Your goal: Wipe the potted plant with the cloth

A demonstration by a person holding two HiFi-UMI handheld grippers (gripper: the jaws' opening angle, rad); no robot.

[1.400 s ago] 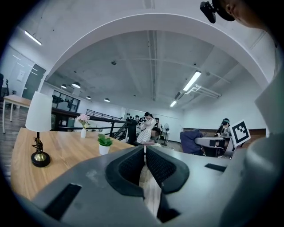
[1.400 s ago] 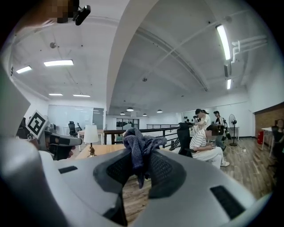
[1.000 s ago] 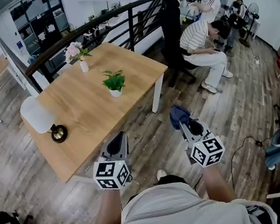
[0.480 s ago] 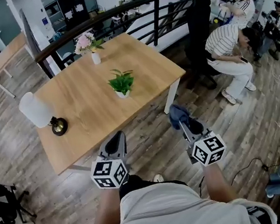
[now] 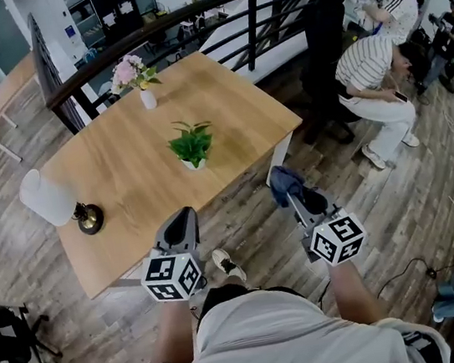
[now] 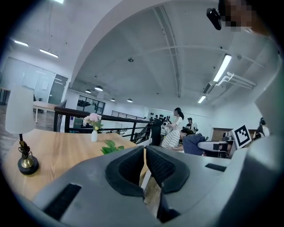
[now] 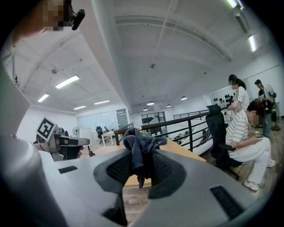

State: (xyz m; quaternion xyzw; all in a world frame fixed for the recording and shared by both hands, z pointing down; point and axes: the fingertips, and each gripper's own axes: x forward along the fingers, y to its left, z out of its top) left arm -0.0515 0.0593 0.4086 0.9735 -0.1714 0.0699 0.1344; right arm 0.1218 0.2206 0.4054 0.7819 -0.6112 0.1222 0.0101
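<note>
A small green potted plant (image 5: 191, 147) in a white pot stands near the middle of the wooden table (image 5: 125, 175); its leaves (image 6: 109, 147) also peek over the left gripper's body. My right gripper (image 5: 294, 195) is shut on a dark blue-grey cloth (image 5: 283, 181), which bunches up between the jaws (image 7: 141, 153). It hovers over the floor, off the table's near right corner. My left gripper (image 5: 180, 226) is shut with nothing in it, jaws touching, just off the table's near edge.
On the table stand a white-shaded lamp (image 5: 54, 201) at the left and a vase of pink flowers (image 5: 137, 78) at the far side. A black railing (image 5: 210, 14) runs behind. People (image 5: 374, 78) sit and stand at the right.
The view has shifted: the table and plant sit a little closer and more to the left. Both grippers keep their hold and spacing. A foot now shows below the left gripper.
</note>
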